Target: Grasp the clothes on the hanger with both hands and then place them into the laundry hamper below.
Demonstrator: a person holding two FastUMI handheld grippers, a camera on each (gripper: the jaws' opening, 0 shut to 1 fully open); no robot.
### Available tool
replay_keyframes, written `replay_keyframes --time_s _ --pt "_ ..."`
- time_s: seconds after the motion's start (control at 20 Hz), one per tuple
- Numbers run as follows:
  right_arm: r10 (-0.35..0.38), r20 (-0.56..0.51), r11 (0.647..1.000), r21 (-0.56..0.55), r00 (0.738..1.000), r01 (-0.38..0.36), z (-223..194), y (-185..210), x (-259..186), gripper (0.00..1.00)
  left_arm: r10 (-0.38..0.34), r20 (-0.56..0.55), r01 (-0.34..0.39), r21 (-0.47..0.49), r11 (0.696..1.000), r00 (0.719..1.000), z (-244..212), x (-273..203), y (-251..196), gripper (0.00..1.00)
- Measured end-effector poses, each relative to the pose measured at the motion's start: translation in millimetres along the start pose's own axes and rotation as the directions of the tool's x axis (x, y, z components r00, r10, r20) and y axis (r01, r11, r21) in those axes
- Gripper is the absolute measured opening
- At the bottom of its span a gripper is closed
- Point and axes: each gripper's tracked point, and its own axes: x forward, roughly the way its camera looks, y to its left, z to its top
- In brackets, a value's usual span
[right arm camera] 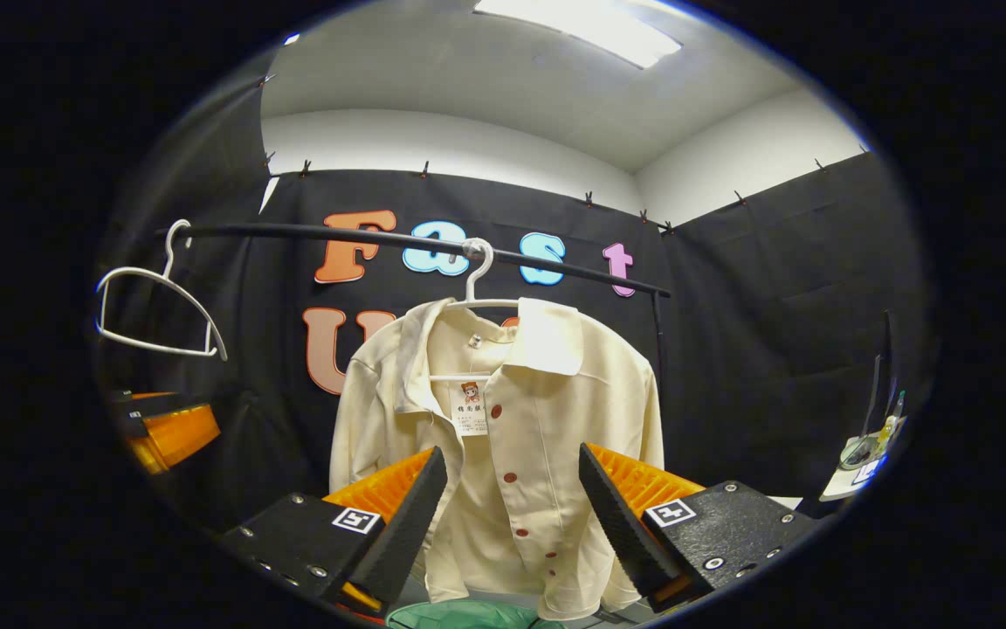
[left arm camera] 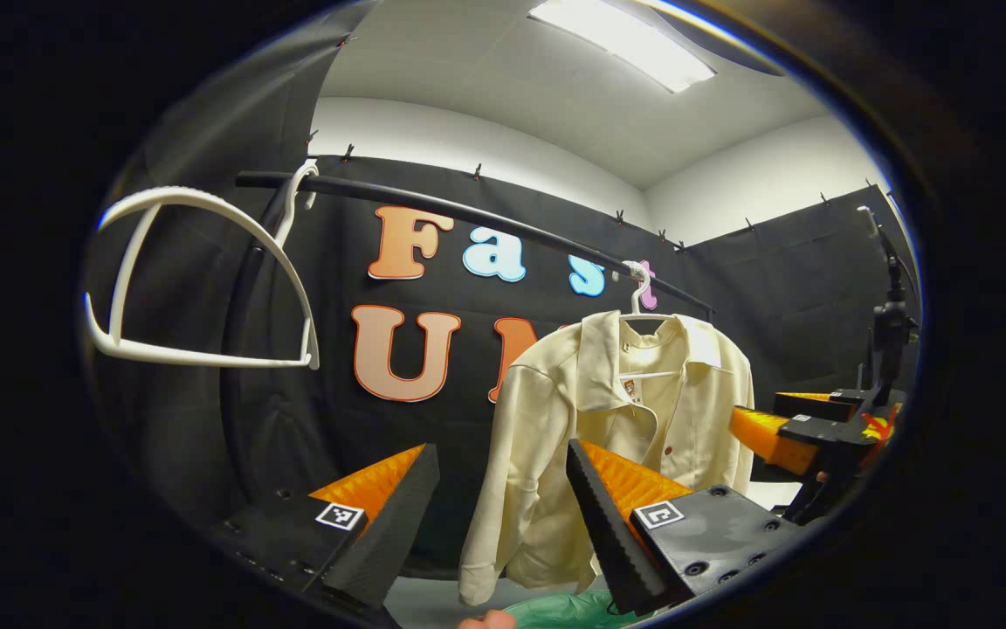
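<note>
Cream shirt (right arm camera: 503, 454): soft matt cloth, glossy red buttons. Hanger (right arm camera: 478, 284) at twelve o'clock: smooth white plastic. Rail (right arm camera: 381, 238): smooth dark tube, slight sheen. Empty hanger (left arm camera: 197, 279): white plastic, ridged top.

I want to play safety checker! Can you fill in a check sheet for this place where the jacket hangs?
Surface: pale floor strip under the jacket.
Job's things: cream jacket with red buttons hangs on a white hanger on the black rail; green hamper sits just below.
Clutter: one bare white hanger on the rail; small items on a side shelf, too small to tell.
Grippers: left hand-held gripper open, short of the jacket; right hand-held gripper open, facing the jacket front, not touching.
Cables: nothing seen.
Surroundings: black cloth wall, white ceiling with a light panel.
</note>
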Motion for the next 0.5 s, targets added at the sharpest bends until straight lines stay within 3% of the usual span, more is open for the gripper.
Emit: replay_keyframes --time_s 0.3,0.35,0.5 --pt "-0.075 -0.133 0.997 -0.028 0.988 0.072 -60 0 91 0.95 0.033 -0.02 -0.033 0.007 0.999 0.999 -8 -4 14 0.96" --pt "-0.093 -0.137 0.995 -0.031 0.986 0.09 -67 -3 103 0.95 0.041 -0.024 -0.041 0.011 0.999 0.999 -8 -5 17 1.0" --pt "-0.186 -0.145 0.98 -0.098 0.972 0.173 -82 -24 128 0.95 0.054 -0.029 -0.053 0.031 0.998 0.998 -13 -8 22 0.96"
